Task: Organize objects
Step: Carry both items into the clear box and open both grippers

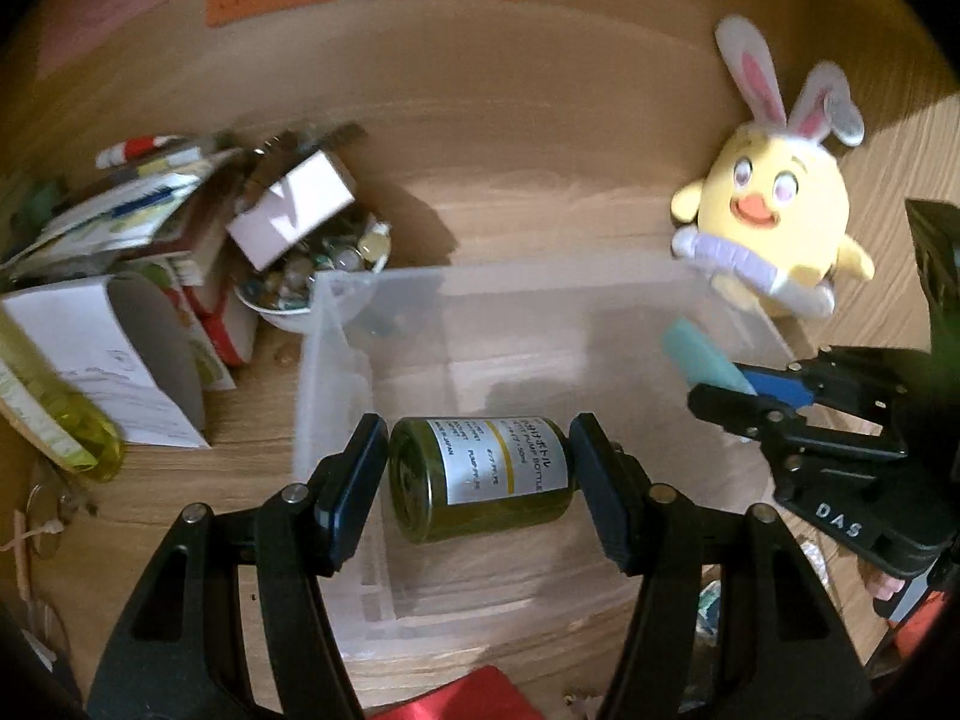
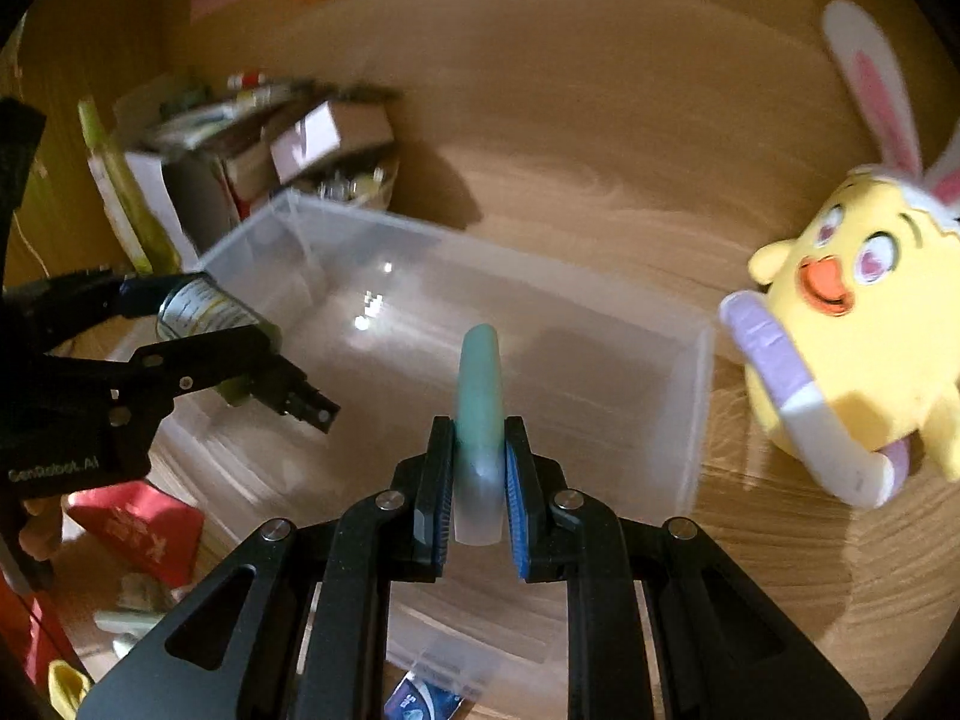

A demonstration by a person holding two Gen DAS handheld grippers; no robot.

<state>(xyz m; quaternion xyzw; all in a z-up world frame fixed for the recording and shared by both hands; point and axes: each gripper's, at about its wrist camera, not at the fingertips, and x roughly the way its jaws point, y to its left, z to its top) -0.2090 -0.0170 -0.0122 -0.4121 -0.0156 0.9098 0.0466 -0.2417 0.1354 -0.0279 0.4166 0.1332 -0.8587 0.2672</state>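
A clear plastic bin (image 1: 336, 324) (image 2: 690, 408) stands on the wooden table. My left gripper (image 1: 477, 477) is shut on a green pump bottle (image 1: 480, 480) with a white label, held sideways over the bin's near part; the bottle also shows in the right wrist view (image 2: 198, 306). My right gripper (image 2: 477, 480) is shut on a pale teal tube (image 2: 477, 384) and holds it over the bin; the tube also shows in the left wrist view (image 1: 702, 360). The bin's inside looks bare.
A yellow chick plush with bunny ears (image 1: 774, 210) (image 2: 852, 312) sits right of the bin. A pile of boxes and papers (image 1: 150, 252) and a bowl of beads (image 1: 318, 276) lie at the left. A red packet (image 2: 144, 528) lies near the front.
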